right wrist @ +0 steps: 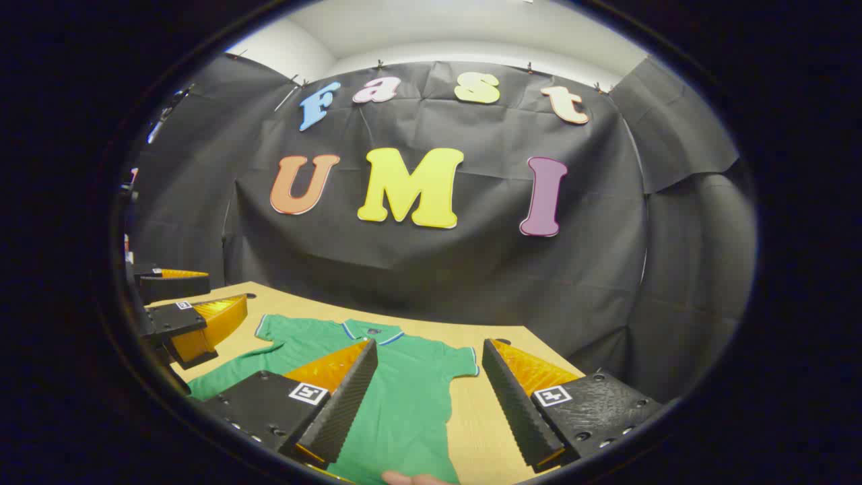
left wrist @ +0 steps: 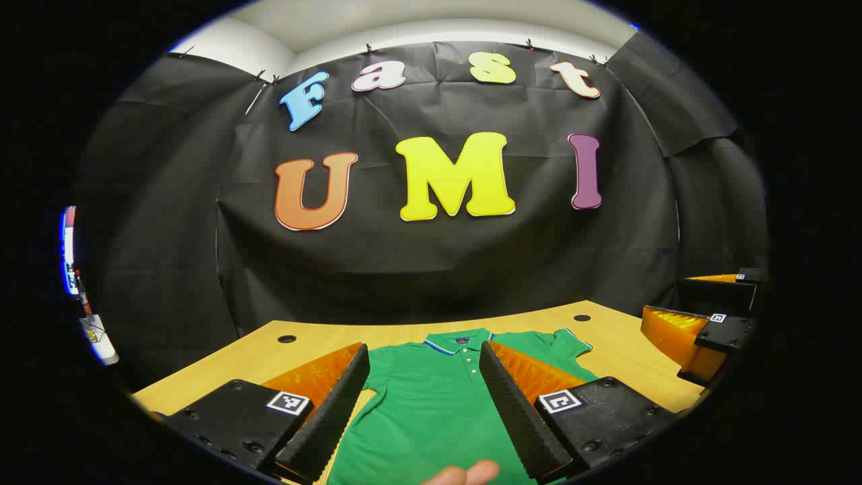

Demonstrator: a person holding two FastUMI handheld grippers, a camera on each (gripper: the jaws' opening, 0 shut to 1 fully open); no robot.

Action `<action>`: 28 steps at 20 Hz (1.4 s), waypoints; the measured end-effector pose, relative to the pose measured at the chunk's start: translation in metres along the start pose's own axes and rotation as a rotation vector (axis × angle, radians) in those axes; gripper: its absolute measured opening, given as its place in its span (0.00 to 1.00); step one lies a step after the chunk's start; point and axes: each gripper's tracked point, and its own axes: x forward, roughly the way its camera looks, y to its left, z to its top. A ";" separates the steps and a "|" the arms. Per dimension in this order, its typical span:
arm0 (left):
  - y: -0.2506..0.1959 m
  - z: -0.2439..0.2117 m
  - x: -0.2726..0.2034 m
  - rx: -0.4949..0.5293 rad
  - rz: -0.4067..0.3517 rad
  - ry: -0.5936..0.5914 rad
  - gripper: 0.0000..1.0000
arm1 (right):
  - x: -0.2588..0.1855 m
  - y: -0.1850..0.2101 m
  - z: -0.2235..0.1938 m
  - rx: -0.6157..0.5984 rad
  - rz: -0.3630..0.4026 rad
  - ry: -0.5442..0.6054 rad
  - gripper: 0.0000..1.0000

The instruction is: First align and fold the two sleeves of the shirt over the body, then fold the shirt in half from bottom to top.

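A green polo shirt lies flat on the wooden table, collar at the far side and both short sleeves spread outward. My left gripper hovers open over the shirt's chest, with the button placket between its fingers. Off to the right in the left gripper view, my right gripper is open. In the right gripper view the shirt lies below and to the left, and my right gripper is open above its right sleeve. My left gripper stands open beyond the left sleeve.
The table has a round hole at the far left and another hole at the far right. Black cloth closes off the back and sides. A person's fingertip shows at the bottom edge.
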 end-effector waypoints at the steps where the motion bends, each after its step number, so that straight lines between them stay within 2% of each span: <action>1: 0.002 0.000 -0.001 0.005 0.000 0.002 1.00 | 0.001 -0.002 -0.002 -0.001 -0.004 -0.001 0.95; 7: 0.008 -0.008 0.001 0.009 0.002 0.014 1.00 | 0.003 -0.016 -0.013 -0.024 -0.041 0.013 0.95; 12: 0.031 -0.020 0.008 0.031 0.052 0.025 1.00 | 0.006 -0.023 -0.021 -0.017 -0.051 0.034 0.95; 15: 0.039 -0.027 0.013 0.010 0.071 0.040 1.00 | 0.027 -0.028 -0.023 -0.017 -0.055 0.063 0.95; 18: 0.042 -0.038 0.018 0.013 0.072 0.060 1.00 | 0.072 -0.037 -0.020 -0.011 -0.060 0.083 0.95; 21: 0.050 -0.043 0.022 0.024 0.081 0.072 1.00 | 0.139 -0.051 -0.032 0.001 -0.076 0.152 0.95; 25: 0.061 -0.046 0.028 0.057 0.106 0.074 1.00 | 0.232 -0.080 -0.075 0.024 -0.120 0.293 0.95; 28: 0.068 -0.049 0.032 0.071 0.119 0.081 1.00 | 0.279 -0.097 -0.112 0.014 -0.127 0.400 0.95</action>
